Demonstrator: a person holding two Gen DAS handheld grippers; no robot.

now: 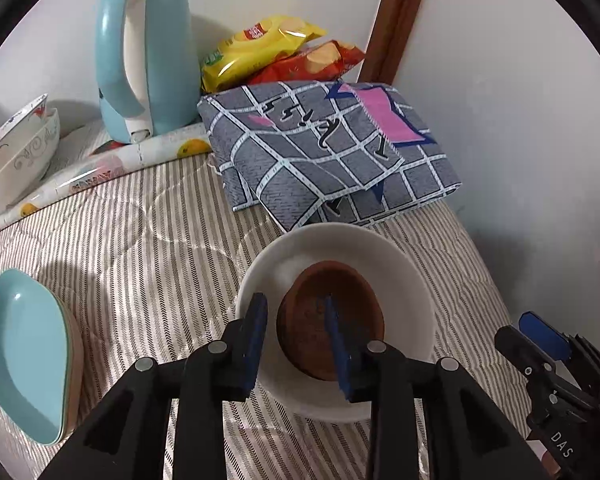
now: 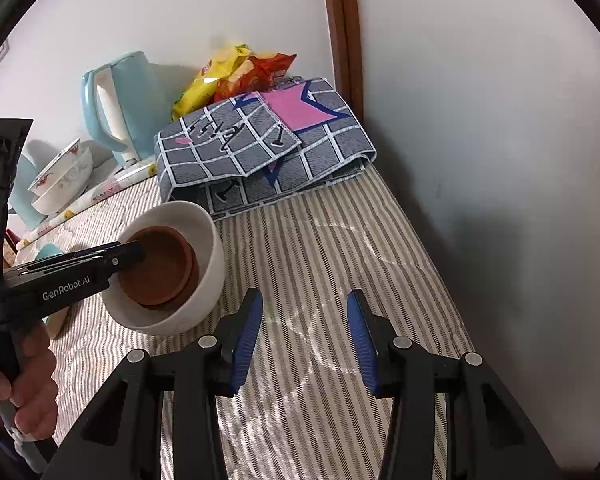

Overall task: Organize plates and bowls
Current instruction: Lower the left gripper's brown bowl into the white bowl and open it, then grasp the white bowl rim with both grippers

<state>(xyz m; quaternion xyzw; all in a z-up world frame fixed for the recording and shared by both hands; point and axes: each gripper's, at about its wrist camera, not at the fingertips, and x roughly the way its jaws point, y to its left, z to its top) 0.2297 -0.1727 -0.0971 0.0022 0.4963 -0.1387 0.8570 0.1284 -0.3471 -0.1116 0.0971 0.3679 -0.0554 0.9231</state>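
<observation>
**Left gripper reaching into nested bowls on a striped bed**

Nearest in the left wrist view, the left gripper is seen with its jaws apart, straddling the near wall of a brown bowl: one finger is outside it, the other inside. Whether the pads touch the wall cannot be told. The brown bowl is nested inside a white bowl, which rests on the striped bed.

In the right wrist view, the right gripper is held just beside the white bowl, jaws apart and empty.

To the left, teal plates are stacked. Farther back lie a folded cloth, a pair of patterned bowls, a kettle and snack bags against the wall.

The bowls are judged stiff, smooth, fairly heavy and breakable. A hold across the rim wall is judged best, since glaze may slip and the soft bedding gives unsteady support.
</observation>
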